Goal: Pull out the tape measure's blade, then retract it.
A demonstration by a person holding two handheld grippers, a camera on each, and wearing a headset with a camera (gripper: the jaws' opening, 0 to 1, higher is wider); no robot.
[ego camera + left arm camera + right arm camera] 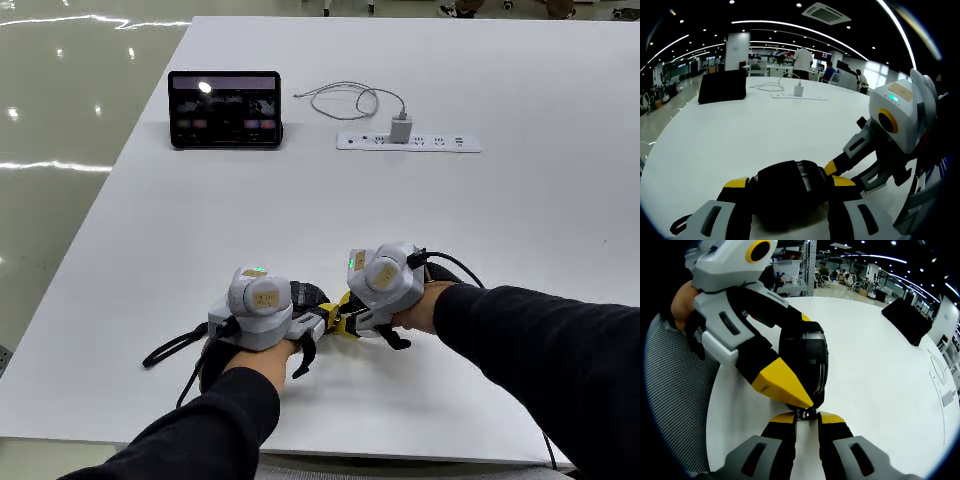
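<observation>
Near desk [400, 250] edge: left tongs [789, 184] clenched around black tape measure [807, 357] case, case resting on desk. Right tongs [807, 419] just beside, pinched together on what looks like the blade tip [806, 412] at the case mouth. No blade length visible out. Judgement: grip set; pull-out and retraction both remain. Far: tablet [224, 108], power strip [408, 142] with charger [400, 128] plugged in.

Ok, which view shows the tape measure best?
Right gripper view: the tape measure is large and close, its side plain. The left gripper view shows its dark top between the jaws; the head view, a small black sliver.
</observation>
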